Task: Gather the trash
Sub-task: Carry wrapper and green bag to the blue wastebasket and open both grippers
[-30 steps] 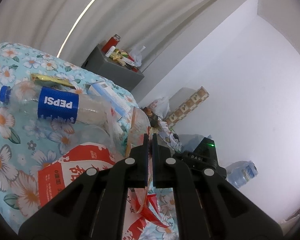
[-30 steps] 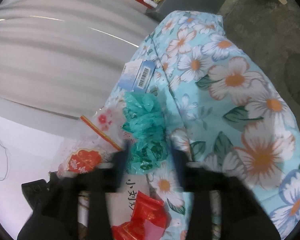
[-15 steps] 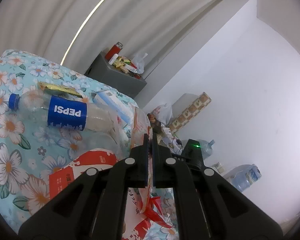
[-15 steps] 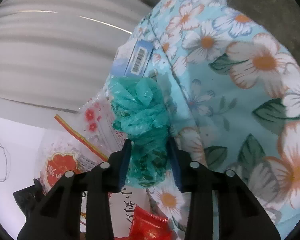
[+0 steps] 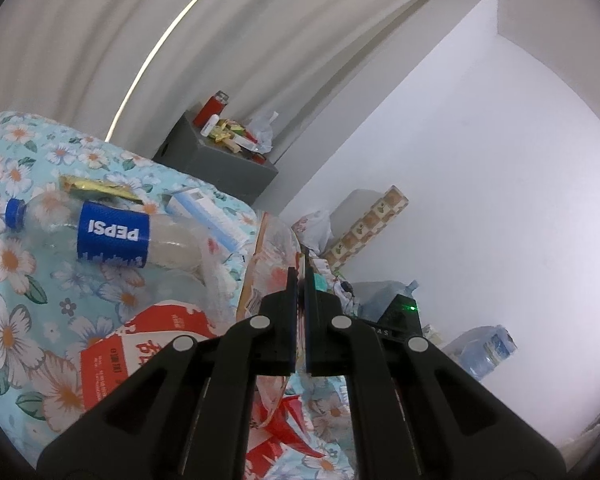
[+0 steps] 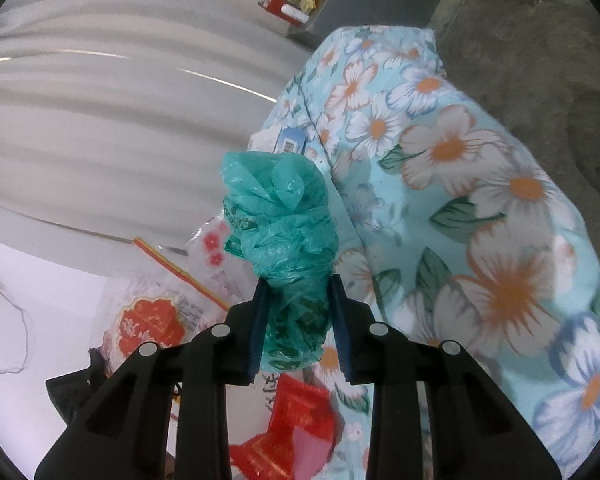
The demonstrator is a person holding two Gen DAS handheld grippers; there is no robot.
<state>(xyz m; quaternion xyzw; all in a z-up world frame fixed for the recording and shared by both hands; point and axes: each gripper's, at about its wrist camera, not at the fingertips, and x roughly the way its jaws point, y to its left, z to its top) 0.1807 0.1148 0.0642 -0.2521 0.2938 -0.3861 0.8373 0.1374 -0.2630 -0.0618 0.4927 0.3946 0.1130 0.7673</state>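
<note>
My right gripper [image 6: 298, 284] has a crumpled green plastic bag [image 6: 276, 208] between its pads. The jaws are closing and the pads press its lower part; the bag stands up off the floral sheet [image 6: 480, 200]. My left gripper [image 5: 300, 276] is shut on the rim of a clear printed plastic bag [image 5: 272, 248], which also shows at the lower left of the right wrist view [image 6: 152, 320]. On the sheet lie a Pepsi bottle [image 5: 112, 236], a gold wrapper [image 5: 96, 188], a blue-and-white box [image 5: 208, 220], a red-and-white package [image 5: 140, 352] and a red packet [image 6: 292, 432].
A grey cabinet [image 5: 216, 156] with a red can and wrappers stands beyond the bed by the curtain. Water jugs [image 5: 484, 348] and clutter sit on the floor by the white wall. Bare concrete floor [image 6: 520, 40] lies past the bed's edge.
The right gripper's jaws have narrowed onto the green bag and carried it up and away from the sheet. The left gripper keeps its hold on the clear bag, nearly still.
</note>
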